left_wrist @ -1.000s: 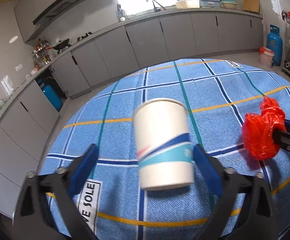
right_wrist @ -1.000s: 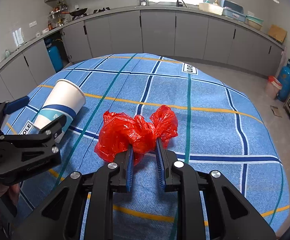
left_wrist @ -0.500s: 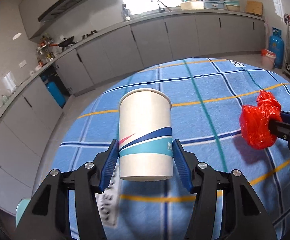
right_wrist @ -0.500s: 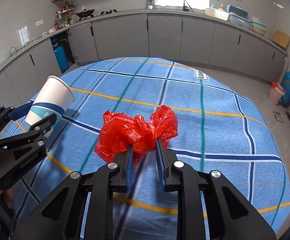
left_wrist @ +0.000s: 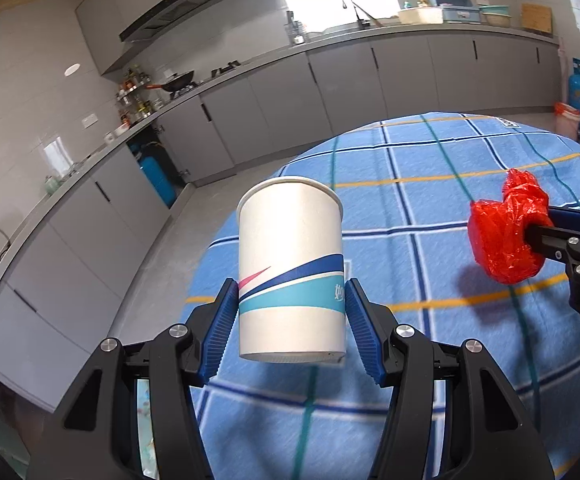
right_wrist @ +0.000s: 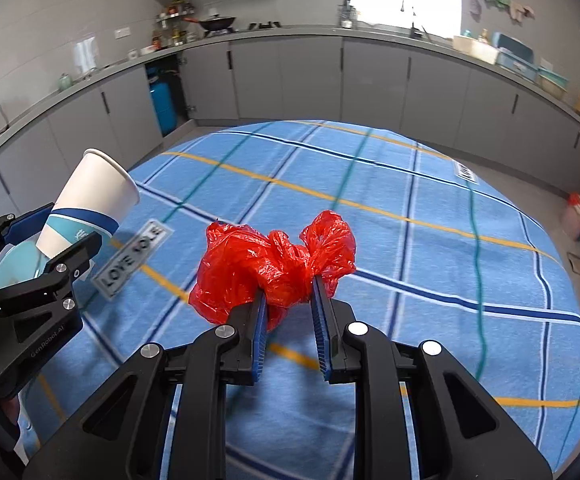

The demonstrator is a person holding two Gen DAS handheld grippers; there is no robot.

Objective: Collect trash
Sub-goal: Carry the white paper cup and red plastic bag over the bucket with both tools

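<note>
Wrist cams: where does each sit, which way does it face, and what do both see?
Left wrist: on the left gripper, looking along its fingers at the paper cup they clamp; kitchen counter beyond; right gripper at the right edge.
Right wrist: on the right gripper, facing the red plastic bag it pinches; left gripper at the left edge.
Shared: cup, bag, blue checked tablecloth, grey cabinets.

Both tools share one build: the left gripper [left_wrist: 292, 312] and the right gripper [right_wrist: 288, 308] have matte black, angular linkage arms with triangular cut-outs, round silver screw heads at the joints, and blue ribbed finger pads [left_wrist: 360, 332]. White lettering "GenRobot.AI" marks the left body's side.
</note>
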